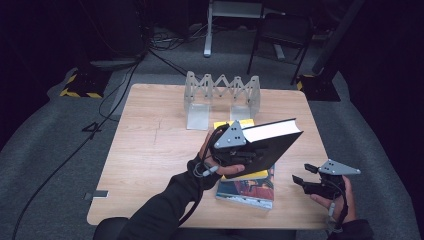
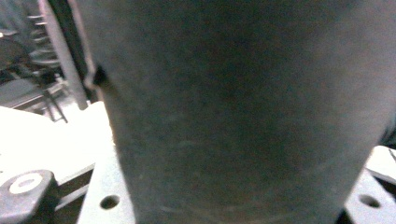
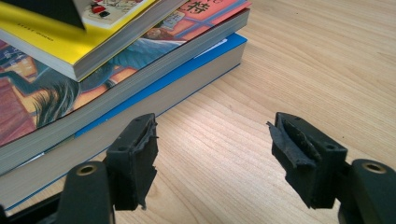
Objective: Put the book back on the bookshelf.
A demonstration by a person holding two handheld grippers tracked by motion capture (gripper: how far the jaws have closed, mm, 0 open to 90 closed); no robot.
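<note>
Aloft: matte blk hardcover (image 1: 272, 142), L gripper (image 1: 235, 150).

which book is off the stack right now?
The black book, gripped in the left gripper and tilted in the air; the yellow book and others lie stacked.

Black hardcover book (image 1: 267, 145) with white page edges, being held tilted above the table, sitting just right of the frame's centre, hanging over a stack of books (image 1: 247, 187) lying flat below.
</note>
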